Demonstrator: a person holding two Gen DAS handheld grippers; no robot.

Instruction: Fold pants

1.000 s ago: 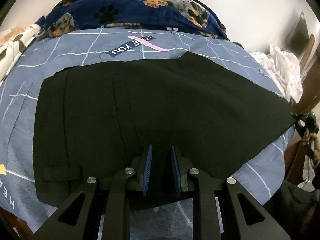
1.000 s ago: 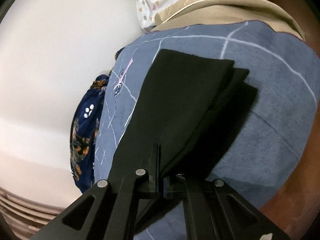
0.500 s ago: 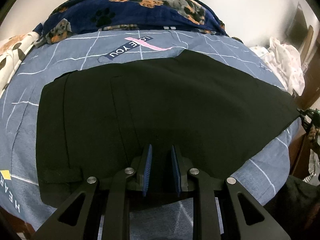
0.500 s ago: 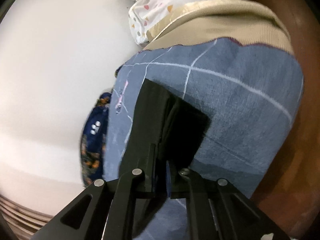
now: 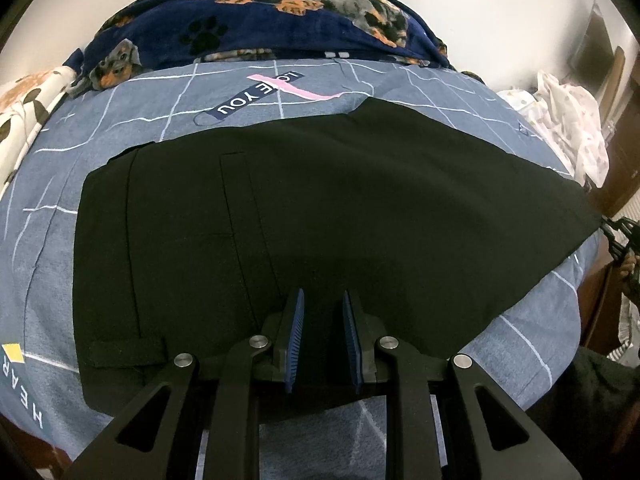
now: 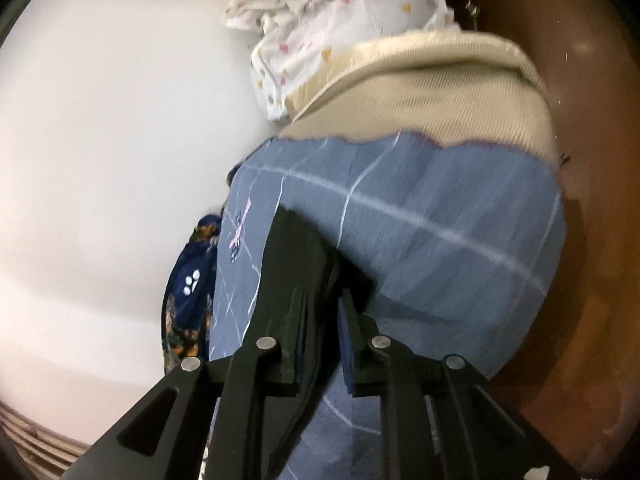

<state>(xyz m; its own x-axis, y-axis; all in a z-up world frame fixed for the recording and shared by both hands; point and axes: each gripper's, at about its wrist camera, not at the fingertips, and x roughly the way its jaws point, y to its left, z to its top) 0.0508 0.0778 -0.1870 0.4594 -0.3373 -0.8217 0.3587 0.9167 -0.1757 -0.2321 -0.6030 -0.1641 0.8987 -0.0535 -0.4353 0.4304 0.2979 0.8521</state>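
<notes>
Right, black pants (image 5: 340,220) lie flat on my blue bedsheet (image 5: 52,248). Left gripper (image 5: 323,342) parted, empty, above them. Right gripper (image 6: 320,336) looks parted around the hem. Fabric's limp and light; pinch hem and waistband edges.

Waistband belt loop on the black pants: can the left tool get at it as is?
Probably yes. The belt loop lies flat and uncovered on the pants, just left of the left tool, whose jaws are apart and hold nothing. Nothing lies between them; a short sideways shift should do.
</notes>
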